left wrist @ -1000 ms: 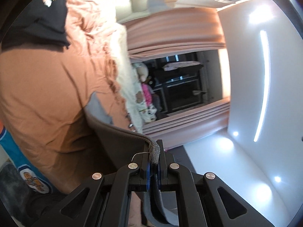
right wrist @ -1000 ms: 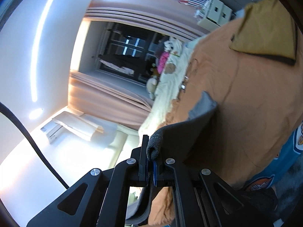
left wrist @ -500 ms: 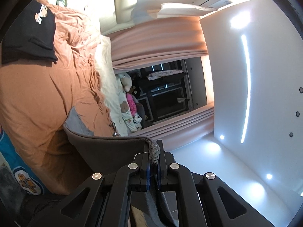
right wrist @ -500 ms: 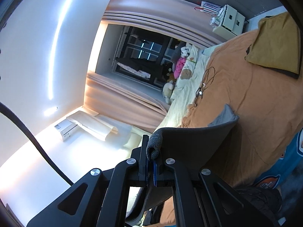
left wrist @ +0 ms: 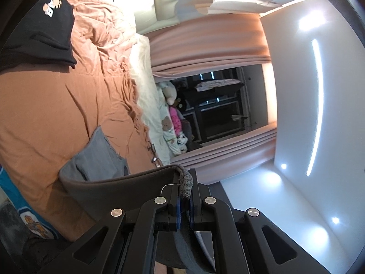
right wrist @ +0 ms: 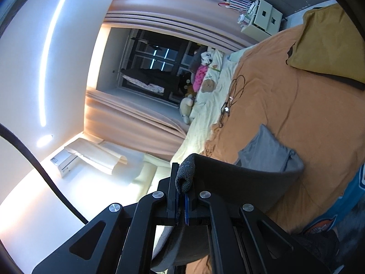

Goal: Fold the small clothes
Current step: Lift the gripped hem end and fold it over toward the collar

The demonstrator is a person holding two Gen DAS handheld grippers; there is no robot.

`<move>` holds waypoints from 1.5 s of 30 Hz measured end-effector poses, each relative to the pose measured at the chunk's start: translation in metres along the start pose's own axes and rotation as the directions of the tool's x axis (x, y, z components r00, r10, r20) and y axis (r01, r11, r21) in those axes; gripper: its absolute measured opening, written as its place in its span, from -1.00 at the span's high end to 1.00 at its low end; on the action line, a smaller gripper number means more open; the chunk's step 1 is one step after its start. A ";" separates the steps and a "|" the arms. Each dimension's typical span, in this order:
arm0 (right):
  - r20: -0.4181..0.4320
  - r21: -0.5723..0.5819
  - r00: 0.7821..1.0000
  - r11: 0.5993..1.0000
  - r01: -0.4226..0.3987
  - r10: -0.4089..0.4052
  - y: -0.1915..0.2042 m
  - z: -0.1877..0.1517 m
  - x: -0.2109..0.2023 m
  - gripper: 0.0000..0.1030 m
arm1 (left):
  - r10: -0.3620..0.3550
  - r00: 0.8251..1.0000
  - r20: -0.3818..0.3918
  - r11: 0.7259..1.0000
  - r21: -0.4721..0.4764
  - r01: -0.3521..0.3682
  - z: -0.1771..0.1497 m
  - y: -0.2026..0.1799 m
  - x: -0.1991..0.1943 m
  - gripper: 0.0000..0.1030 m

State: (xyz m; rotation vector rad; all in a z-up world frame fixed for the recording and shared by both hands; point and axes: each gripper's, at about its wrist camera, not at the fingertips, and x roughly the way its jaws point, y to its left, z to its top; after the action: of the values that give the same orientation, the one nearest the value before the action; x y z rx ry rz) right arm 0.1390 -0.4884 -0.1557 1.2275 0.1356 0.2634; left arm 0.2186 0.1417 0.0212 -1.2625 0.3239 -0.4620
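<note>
Filling the 9 o'clock half of the left wrist view: a bed (left wrist: 57, 105) under an orange cover. Lying at 11 o'clock on it, a folded black garment (left wrist: 43, 29); in the right wrist view, at 1 o'clock, a folded mustard garment (right wrist: 328, 43). Stretching between both tongs, a small grey garment (left wrist: 95, 159), its far end sagging toward the cover, touching or not being hard to tell. Clamping one rolled corner each, nearly closed: left tongs (left wrist: 185, 202) and right tongs (right wrist: 181, 202). Risking, judging from the thin bite, a corner slipping free under tension, or uneven lowering creasing the fold.
</note>
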 end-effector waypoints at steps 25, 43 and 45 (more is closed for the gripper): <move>-0.137 -0.070 0.940 0.950 0.306 -0.313 -0.007 0.072 0.207 1.00 | 0.281 0.958 -0.062 0.958 -0.029 -0.284 0.045 0.088 0.169 0.91; -0.224 -0.068 0.870 0.897 0.437 -0.440 -0.011 0.089 0.277 1.00 | 0.511 0.851 -0.119 0.857 -0.002 -0.515 0.066 0.156 0.257 0.91; -0.225 -0.065 0.865 0.893 0.446 -0.448 -0.011 0.090 0.281 1.00 | 0.527 0.841 -0.121 0.848 0.001 -0.531 0.068 0.160 0.264 0.91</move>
State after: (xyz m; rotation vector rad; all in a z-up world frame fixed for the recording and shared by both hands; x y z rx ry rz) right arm 0.4330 -0.4976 -0.1253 1.1155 0.6174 -0.0003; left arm 0.5043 0.1030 -0.1087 -1.1184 0.7614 -0.0513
